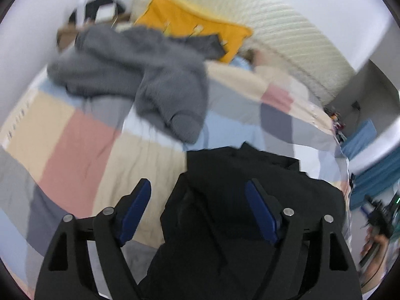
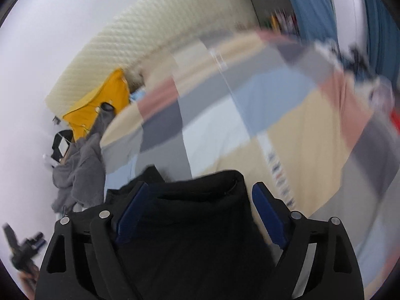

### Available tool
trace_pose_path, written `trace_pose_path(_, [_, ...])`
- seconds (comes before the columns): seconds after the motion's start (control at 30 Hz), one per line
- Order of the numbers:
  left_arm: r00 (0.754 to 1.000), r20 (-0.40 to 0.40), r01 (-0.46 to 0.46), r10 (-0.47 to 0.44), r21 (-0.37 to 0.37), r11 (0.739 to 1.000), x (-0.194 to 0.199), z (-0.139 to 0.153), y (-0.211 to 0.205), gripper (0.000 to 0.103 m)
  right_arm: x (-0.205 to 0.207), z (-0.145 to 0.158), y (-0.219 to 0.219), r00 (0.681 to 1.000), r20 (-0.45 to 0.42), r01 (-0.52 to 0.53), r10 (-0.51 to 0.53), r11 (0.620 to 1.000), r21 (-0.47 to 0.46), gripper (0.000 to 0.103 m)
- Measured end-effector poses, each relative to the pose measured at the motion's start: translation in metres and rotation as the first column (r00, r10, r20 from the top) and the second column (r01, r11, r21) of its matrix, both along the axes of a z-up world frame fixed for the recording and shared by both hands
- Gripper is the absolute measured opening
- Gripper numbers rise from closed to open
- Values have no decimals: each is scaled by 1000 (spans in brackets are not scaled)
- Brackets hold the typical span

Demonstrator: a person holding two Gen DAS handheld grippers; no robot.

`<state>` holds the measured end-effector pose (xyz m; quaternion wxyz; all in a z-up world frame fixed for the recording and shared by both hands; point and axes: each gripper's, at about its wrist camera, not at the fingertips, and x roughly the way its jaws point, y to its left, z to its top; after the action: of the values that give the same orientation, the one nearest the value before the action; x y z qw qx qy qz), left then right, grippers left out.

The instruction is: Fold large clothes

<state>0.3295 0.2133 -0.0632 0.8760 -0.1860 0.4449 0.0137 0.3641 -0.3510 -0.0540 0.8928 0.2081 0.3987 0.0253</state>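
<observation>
- My left gripper (image 1: pixel 198 208) and right gripper (image 2: pixel 201 211) both gape wide, gripping nothing.
- The black garment (image 1: pixel 250 195) lies below them at the bed's (image 1: pixel 82 145) near edge, let go, I judge, to settle.

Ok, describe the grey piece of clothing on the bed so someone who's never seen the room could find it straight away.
Start at the bed with the patchwork cover of pink, beige, blue and grey blocks. Near its head end, just in front of the yellow pillow, lies a crumpled grey garment. It is fuzzy, mid-grey and unfolded, unlike the smooth black garment lying nearer the grippers.
</observation>
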Motion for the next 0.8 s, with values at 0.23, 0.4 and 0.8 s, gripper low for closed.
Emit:
trace_pose_path(0.23, [961,120,248,-250,30,968,-25,1,-96,79,-43,10,77,971,119,-206,209,978,-32,91])
trace_pose_path(0.4, [937,42,335,-346,167,927,-14,-49,-160,79,-55,-45,131,943,81,-318,321,947,-53,91])
trace_pose_path(0.8, [963,-20,260,-269,335,905,58,-87,-172,87,14,-101,178,937,61,-318,344,912,-260,103])
